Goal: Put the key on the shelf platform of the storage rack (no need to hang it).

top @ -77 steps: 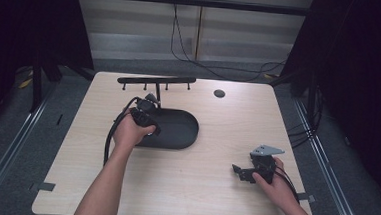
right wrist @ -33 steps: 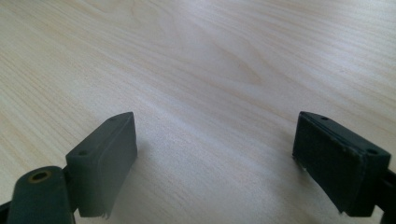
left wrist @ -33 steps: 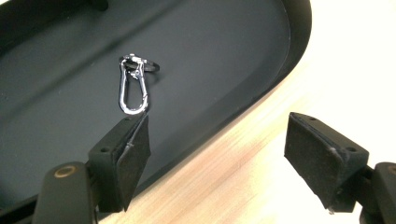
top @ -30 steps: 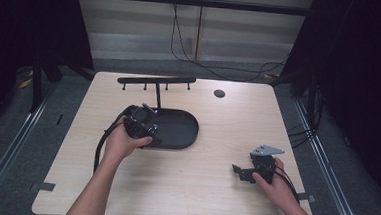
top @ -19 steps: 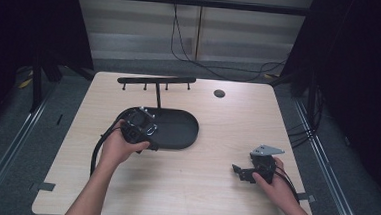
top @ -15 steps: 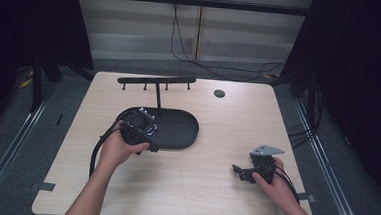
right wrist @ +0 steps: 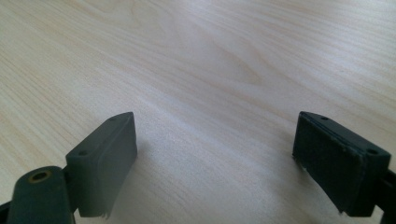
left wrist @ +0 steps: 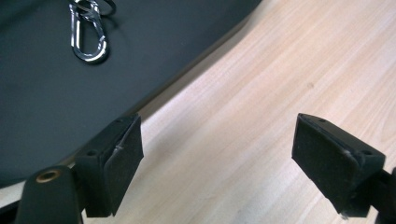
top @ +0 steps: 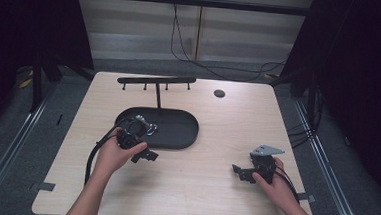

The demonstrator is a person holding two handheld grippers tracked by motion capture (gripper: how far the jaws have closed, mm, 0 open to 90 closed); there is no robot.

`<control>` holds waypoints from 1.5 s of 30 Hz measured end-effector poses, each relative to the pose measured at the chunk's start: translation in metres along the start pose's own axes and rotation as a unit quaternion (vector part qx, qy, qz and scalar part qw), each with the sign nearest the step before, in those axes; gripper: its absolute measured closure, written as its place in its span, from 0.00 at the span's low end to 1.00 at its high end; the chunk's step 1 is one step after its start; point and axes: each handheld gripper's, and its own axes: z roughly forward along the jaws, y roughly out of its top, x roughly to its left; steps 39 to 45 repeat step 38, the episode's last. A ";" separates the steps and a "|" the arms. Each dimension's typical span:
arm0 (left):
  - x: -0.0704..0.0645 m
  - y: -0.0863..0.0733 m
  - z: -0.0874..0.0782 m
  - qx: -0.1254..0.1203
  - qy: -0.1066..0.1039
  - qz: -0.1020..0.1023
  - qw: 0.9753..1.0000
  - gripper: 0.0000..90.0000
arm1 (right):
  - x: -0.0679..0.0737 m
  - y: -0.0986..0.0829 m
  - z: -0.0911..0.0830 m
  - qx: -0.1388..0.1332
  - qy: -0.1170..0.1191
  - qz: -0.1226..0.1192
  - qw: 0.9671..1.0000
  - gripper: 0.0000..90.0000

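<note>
A silver carabiner (left wrist: pixel 88 36) with a key ring lies on the black oval tray (left wrist: pixel 42 93); in the high view the carabiner (top: pixel 150 130) sits left of the tray's (top: pixel 177 131) middle. My left gripper (top: pixel 144 156) is held at the tray's near left rim. Its jaws stand wide open and empty over the wood just off the rim, as the left gripper (left wrist: pixel 224 158) view shows. My right gripper (top: pixel 238 171) rests low at the table's near right. The right gripper (right wrist: pixel 222 161) is also open, with bare wood between its jaws.
A black rack with several small hooks (top: pixel 156 80) stands on a post behind the tray. A small black disc (top: pixel 219 93) is set into the table (top: pixel 198 188) at the back right. Cables trail from both grippers toward the person.
My left gripper has drawn back from above the tray toward the person and now sits at the near rim. The right gripper has stayed put.
</note>
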 end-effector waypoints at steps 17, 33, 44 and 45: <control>-0.002 -0.020 0.002 0.003 -0.005 0.012 1.000 0.18 | 0.000 0.000 0.000 0.000 0.000 0.000 1.000 0.15; -0.002 -0.034 0.010 0.017 0.004 0.028 0.999 0.19 | 0.000 0.000 0.000 0.000 0.000 0.000 1.000 0.15; -0.003 -0.034 0.011 0.016 0.005 0.032 0.999 0.19 | 0.000 0.000 0.000 0.000 0.000 0.000 1.000 0.14; -0.003 -0.034 0.011 0.016 0.005 0.032 0.999 0.19 | 0.000 0.000 0.000 0.000 0.000 0.000 1.000 0.14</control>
